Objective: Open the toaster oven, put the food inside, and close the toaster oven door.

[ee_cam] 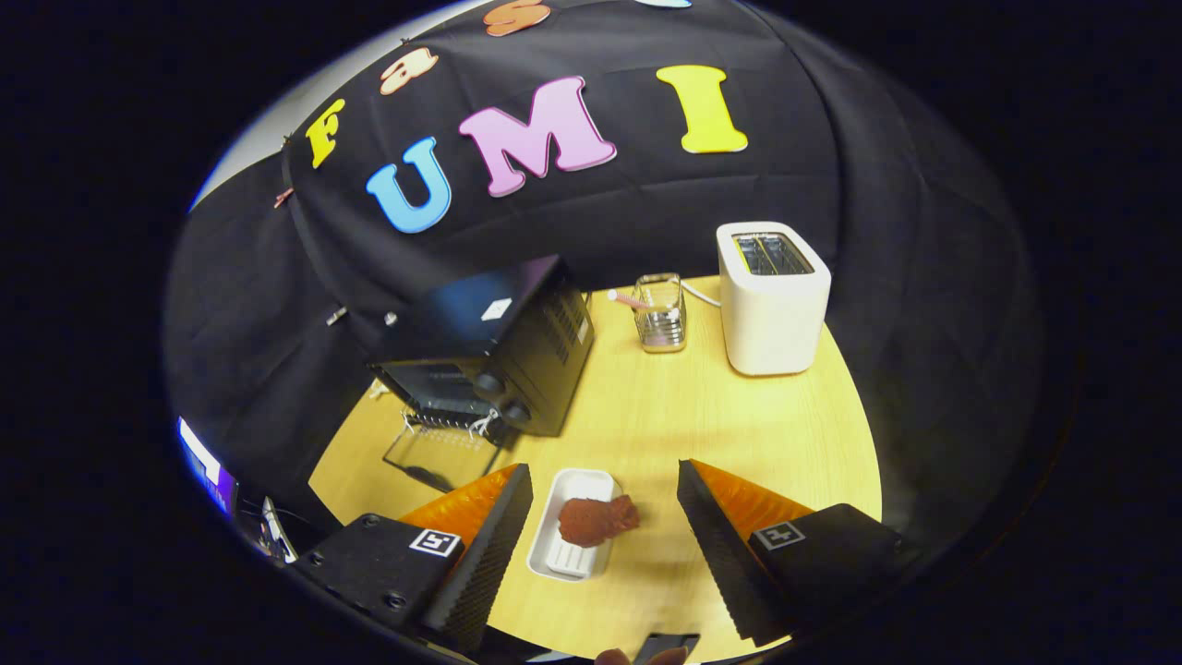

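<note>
Pale wood-grain table [702,425] against black cloth; the black metal toaster oven [503,356] stands ahead and left of the fingers, its glass door [434,453] already dropped flat. The gripper [605,522] hovers with fingers spread wide, holding nothing; between them lies the food [596,519], a lumpy reddish-brown piece overhanging a ribbed white tray [572,545]. Risks, judged: the irregular lump may slip from the ridged pads; a low approach could nudge the light tray; the lowered door obstructs entry.
</note>
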The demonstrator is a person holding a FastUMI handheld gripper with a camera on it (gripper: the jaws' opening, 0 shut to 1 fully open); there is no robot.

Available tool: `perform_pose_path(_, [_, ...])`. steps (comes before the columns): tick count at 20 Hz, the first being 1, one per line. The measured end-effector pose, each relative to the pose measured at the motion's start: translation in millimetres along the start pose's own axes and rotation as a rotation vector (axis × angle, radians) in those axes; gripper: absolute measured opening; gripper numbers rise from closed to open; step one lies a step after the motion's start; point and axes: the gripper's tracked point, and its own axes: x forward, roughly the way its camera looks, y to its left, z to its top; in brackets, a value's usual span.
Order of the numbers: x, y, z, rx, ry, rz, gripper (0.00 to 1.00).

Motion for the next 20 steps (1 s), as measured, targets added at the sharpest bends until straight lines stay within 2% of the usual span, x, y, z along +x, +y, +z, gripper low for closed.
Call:
perform_pose_path(5, [39, -7, -56, -0.021, 0.277, 0.113, 0.99])
perform_pose_path(11, [79, -5, -71, 0.042, 0.392, 0.199, 0.95])
perform_pose_path(14, [81, -4, -81, 0.092, 0.459, 0.227, 0.47])
perform_pose_path(16, [79, -5, -73, 0.145, 0.44, 0.218, 0.25])
perform_pose_path(18, [72, -6, -59, 0.144, 0.373, 0.18, 0.17])
perform_pose_path(20, [59, 0, -43, 0.099, 0.292, 0.148, 0.16])
